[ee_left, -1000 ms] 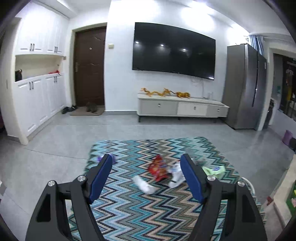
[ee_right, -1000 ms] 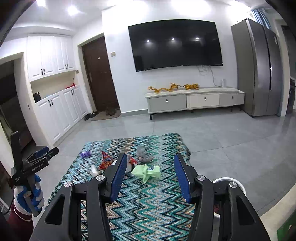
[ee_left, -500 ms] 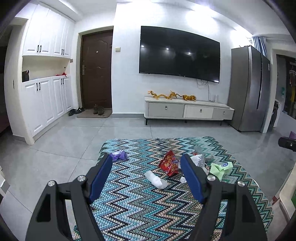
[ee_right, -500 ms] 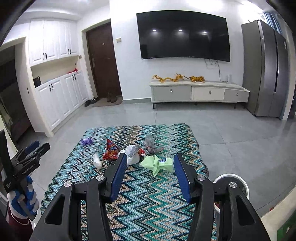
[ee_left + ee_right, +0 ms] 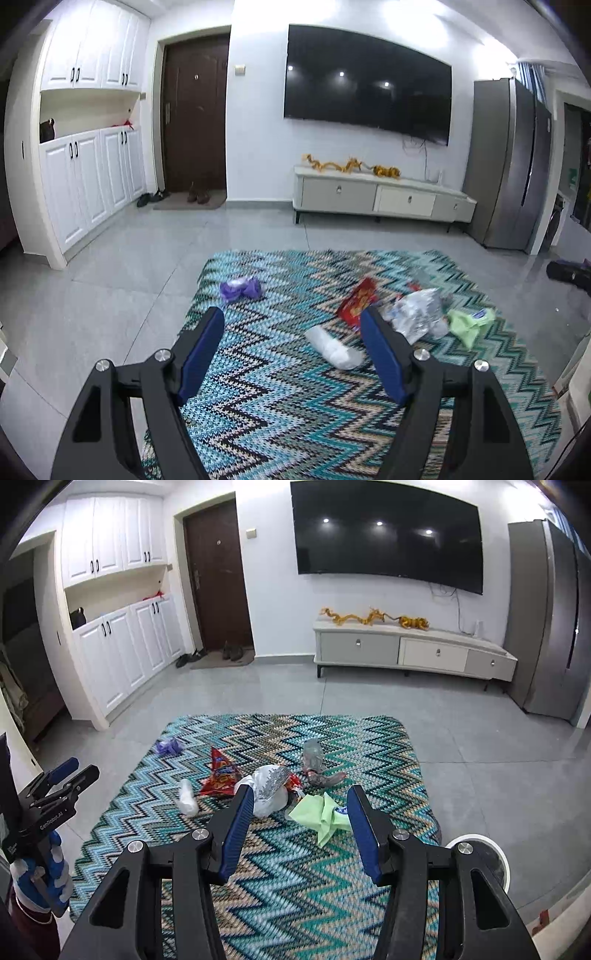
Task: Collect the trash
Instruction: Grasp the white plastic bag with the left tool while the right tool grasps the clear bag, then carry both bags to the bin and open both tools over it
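My two grippers hang over a zigzag-patterned rug (image 5: 280,856) strewn with litter in a tiled living room. The right gripper (image 5: 300,794) has its blue-padded jaws standing apart with nothing between the pads; in its view a crumpled green wrapper (image 5: 320,814) lies on the rug just beyond the tips, near the centre of the frame. Beside it to the left sits a white and silver plastic bag (image 5: 267,786), then a red snack packet (image 5: 219,775) and a small clear plastic bottle (image 5: 186,797), all close together at mid-frame. A crushed grey bottle (image 5: 316,762) rests just behind the pile, and a purple wrapper (image 5: 168,746) lies apart toward the rug's upper-left edge. A round white bin (image 5: 491,853) shows at the lower right, off the rug on the floor. At the left edge I can see the left gripper (image 5: 64,775), held in a blue and white gloved hand (image 5: 40,875). From the left wrist camera, the left gripper (image 5: 291,317) also has its jaws wide and empty, with the clear bottle (image 5: 332,349) on the rug between the tips and the right-hand finger, and the red packet (image 5: 356,301) just beyond. A wall-mounted television (image 5: 386,531) and a low cabinet (image 5: 413,651) fill the background.
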Demonstrator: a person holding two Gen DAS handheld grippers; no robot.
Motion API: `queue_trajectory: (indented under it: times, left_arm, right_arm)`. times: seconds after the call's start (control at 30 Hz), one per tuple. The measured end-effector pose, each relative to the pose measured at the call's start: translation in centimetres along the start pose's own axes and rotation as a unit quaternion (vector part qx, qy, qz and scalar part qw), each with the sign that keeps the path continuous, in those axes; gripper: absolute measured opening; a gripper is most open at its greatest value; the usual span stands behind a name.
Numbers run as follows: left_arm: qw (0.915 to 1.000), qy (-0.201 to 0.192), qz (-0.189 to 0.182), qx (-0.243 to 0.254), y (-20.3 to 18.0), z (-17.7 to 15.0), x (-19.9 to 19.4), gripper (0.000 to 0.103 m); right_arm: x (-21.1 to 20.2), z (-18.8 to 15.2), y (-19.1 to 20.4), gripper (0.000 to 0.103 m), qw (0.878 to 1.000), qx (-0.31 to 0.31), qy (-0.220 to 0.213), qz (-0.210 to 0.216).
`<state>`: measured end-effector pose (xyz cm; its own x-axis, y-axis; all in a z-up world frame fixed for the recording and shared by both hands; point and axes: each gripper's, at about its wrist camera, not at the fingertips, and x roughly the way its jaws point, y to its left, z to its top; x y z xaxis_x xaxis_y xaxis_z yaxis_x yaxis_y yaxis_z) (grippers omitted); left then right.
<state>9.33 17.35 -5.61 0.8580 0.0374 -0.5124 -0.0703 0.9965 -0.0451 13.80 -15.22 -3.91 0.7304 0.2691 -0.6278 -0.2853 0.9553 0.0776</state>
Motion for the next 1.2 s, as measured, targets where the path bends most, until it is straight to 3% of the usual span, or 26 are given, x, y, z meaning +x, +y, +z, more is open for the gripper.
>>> queue_trajectory:
  times: [0.17,0.33,0.53,0.6,0.63,0.77,0.8,0.87,0.9,1.07,1.2]
  left_arm:
    - [0.9976,0.057,-0.039,0.0,-0.4,-2.0,4.9,0.075]
    - [0.9901,0.113,-0.083,-0.005,-2.3,-3.4,10.1,0.075]
    - [0.9825,0.169,-0.075,-0.022,-3.3,-4.3,16.1,0.072]
    - [0.9791,0.185,-0.08,-0.03,-3.2,-4.6,17.2,0.06]
    - [0.9789,0.186,-0.08,-0.031,-3.2,-4.7,17.4,0.059]
    - [0.9798,0.182,-0.08,-0.02,-3.6,-4.5,17.3,0.038]
    - [0.9799,0.181,-0.081,-0.019,-3.6,-4.5,17.2,0.032]
    - [0.9801,0.179,-0.083,-0.02,-3.7,-4.3,16.9,0.029]
    - [0.9807,0.176,-0.082,-0.019,-3.8,-4.3,16.6,0.027]
    - [0.9828,0.16,-0.089,-0.026,-4.3,-3.4,13.6,0.025]
    - [0.9853,0.132,-0.108,-0.009,-6.0,-1.6,10.4,0.024]
  right_arm:
    - [5.1,0.7,-1.6,0.052,0.999,0.001,0.032,0.0]
    - [10.9,1.0,-3.1,0.052,0.997,0.002,0.071,0.007]
    - [18.7,1.8,-4.1,0.052,0.993,-0.001,0.118,0.018]
    - [20.8,1.9,-4.0,0.052,0.991,-0.008,0.13,0.021]
    - [22.0,1.8,-4.0,0.052,0.99,-0.008,0.137,0.022]
    - [25.1,0.9,-4.2,0.049,0.985,0.008,0.164,0.046]
    - [25.5,0.7,-4.2,0.046,0.984,0.009,0.168,0.051]
    - [25.9,0.3,-4.0,0.027,0.983,0.002,0.174,0.059]
    - [25.8,0.2,-3.9,0.023,0.983,-0.003,0.173,0.06]
    - [22.4,0.8,-4.7,0.02,0.988,0.009,0.128,0.088]
    - [16.9,1.7,-6.3,0.02,0.99,0.028,0.072,0.114]
